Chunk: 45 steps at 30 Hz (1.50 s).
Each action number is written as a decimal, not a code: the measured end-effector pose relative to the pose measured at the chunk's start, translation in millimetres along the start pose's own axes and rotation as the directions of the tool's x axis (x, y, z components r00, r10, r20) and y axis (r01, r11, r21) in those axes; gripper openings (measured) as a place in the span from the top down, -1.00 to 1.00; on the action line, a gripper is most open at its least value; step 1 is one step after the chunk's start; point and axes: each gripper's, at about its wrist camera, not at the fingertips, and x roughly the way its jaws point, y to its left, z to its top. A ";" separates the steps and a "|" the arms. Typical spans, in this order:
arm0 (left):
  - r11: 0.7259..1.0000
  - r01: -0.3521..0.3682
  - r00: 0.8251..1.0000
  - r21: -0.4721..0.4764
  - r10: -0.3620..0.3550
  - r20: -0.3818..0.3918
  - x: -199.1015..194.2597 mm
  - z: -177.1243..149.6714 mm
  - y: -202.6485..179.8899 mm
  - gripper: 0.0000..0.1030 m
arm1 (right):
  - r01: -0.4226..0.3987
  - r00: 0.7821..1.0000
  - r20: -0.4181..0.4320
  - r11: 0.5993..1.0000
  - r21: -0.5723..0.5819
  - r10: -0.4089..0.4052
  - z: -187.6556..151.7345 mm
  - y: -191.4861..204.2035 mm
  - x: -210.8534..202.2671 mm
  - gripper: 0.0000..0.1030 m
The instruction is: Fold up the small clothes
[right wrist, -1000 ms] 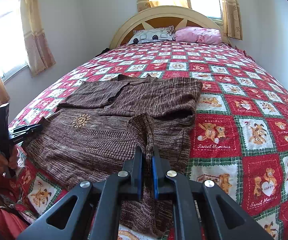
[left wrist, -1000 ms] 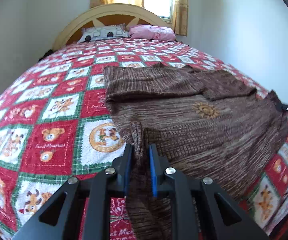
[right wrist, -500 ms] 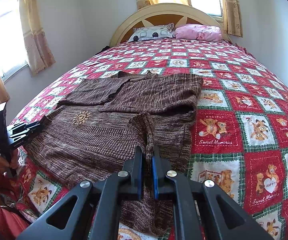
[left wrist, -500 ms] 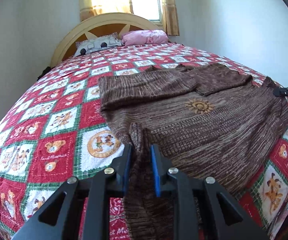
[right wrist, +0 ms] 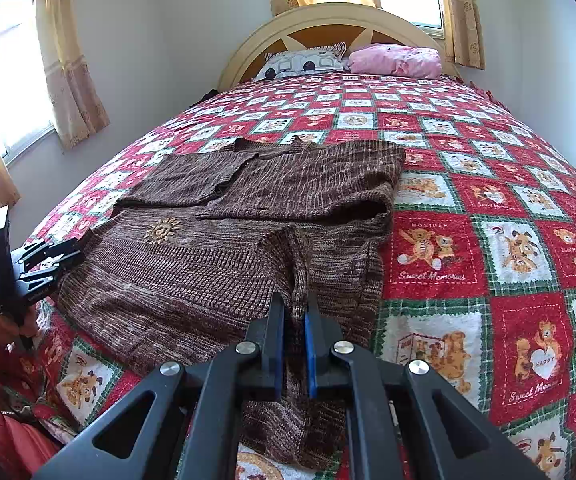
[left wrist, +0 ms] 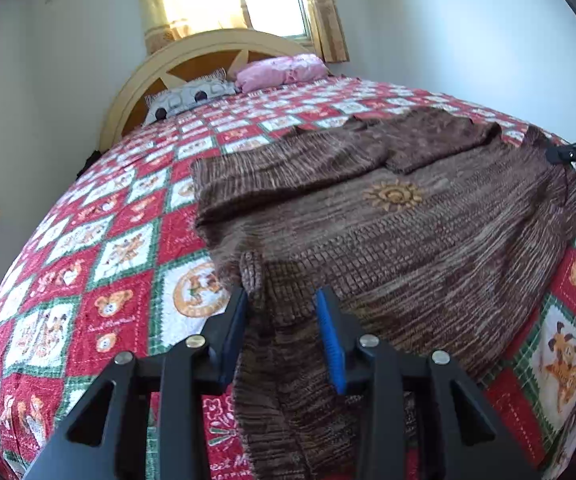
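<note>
While the brown knitted sweater [left wrist: 387, 240] lay spread across the foot end of the bed [right wrist: 487, 184], both tools were down low at its hem. The left tool [left wrist: 284, 312] pointed up the bed toward the headboard [left wrist: 208, 46]; its blue-padded fingers [left wrist: 329, 340] stood apart with a raised fold of the sweater's hem between them, the cloth brushing the left finger and clear of the right one. The right tool [right wrist: 293, 320] also pointed toward the headboard, level and low, and its two fingers were clamped together on a pinched ridge of the sweater's hem that stood up just ahead of them. In the right wrist view the left tool [right wrist: 36, 264] showed at the sweater's far-left corner, held by a hand [right wrist: 12, 324] beside a red sleeve.

The sweater's upper part was folded over, with a sleeve laid across the chest and a sun motif [right wrist: 162, 230] showing below that fold. Its near hem draped over the bed's foot edge under both tools. To the right of the sweater the red, green and white bear-print quilt [right wrist: 507, 240] lay bare as far as the bed's side edge; beyond the sweater it ran bare up to the grey pillow [right wrist: 303, 62] and pink pillow [right wrist: 395, 60] at the headboard. A wall ran close along the bed's right side.
</note>
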 end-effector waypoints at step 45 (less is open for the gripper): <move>0.938 0.149 0.982 -0.313 -0.178 -0.065 22.7 8.1 46.7 0.66 | -0.011 0.984 -0.175 1.000 -0.005 0.010 15.7 -3.7 48.4 0.64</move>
